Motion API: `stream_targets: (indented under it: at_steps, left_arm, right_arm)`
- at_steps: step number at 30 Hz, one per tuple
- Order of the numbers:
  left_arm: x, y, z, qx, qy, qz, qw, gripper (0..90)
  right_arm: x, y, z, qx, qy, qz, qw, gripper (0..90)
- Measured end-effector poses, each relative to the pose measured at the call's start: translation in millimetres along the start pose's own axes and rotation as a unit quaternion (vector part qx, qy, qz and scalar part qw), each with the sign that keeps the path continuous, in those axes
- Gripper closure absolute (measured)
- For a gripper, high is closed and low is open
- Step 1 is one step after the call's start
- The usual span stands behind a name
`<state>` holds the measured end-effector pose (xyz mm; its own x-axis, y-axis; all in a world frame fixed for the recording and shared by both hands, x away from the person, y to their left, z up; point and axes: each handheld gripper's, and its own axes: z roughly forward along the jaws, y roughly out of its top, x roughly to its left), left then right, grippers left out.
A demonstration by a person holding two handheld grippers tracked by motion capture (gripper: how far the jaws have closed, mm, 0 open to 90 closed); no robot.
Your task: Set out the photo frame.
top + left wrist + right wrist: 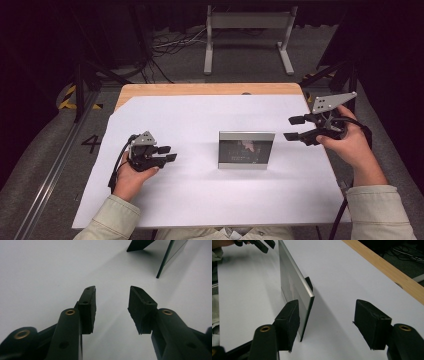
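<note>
Setting: wooden table (200,89) covered by a white sheet (200,195); a person sat at the near side with a gripper in each hand.

Object in hand: a silver picture frame (246,149) stood upright near the middle of the sheet, glass toward the person, propped from behind by a dark easel leg (309,283).

Left gripper (168,153): low over the sheet, well to the left of the frame, jaws pointed at it. In its own view the jaws stood parted with bare sheet between them; nothing held. The frame's edge (165,261) and its leg (138,245) showed far ahead at top right.

Right gripper (294,128): raised off the right end of the frame, near it but apart. Jaws wide open, empty. In its own view the frame's near edge (308,312) lay just inside the left-hand pad (288,322), with a broad gap across to the other pad; whether that pad touched the edge could not be told.

Progress: judged early. Frame untouched by any grip, standing on its leg. Both grippers were only lined up on it, the right much nearer.

Left to do: close on the frame and carry out whatever handling follows; all of it appeared outstanding.

Risk: a nudge at the edge could tip the frame backward or forward.
</note>
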<state>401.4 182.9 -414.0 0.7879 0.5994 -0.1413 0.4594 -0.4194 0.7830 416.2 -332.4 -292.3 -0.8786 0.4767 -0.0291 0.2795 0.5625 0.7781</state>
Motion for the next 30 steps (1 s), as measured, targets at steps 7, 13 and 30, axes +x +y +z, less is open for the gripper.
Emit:
stream_targets:
  at_steps: [7, 13, 30]
  left_arm:
    - [0.2, -0.3, -0.6, -0.001, -0.001, -0.004, 1.0, 58.7]
    - [1.1, -0.9, -0.5, 0.003, 0.004, -0.001, 1.0, 59.5]
    - [3.0, -1.2, -2.5, -0.001, 0.009, -0.002, 1.0, 59.3]
  right_arm:
    - [-2.7, -15.9, 3.2, -0.013, -0.004, 0.016, 0.9998, 37.5]
    - [-4.3, -27.7, 7.7, -0.012, -0.013, 0.026, 0.9995, 37.4]
    - [-2.2, -65.9, 20.3, -0.03, -0.03, 0.062, 0.9972, 36.7]
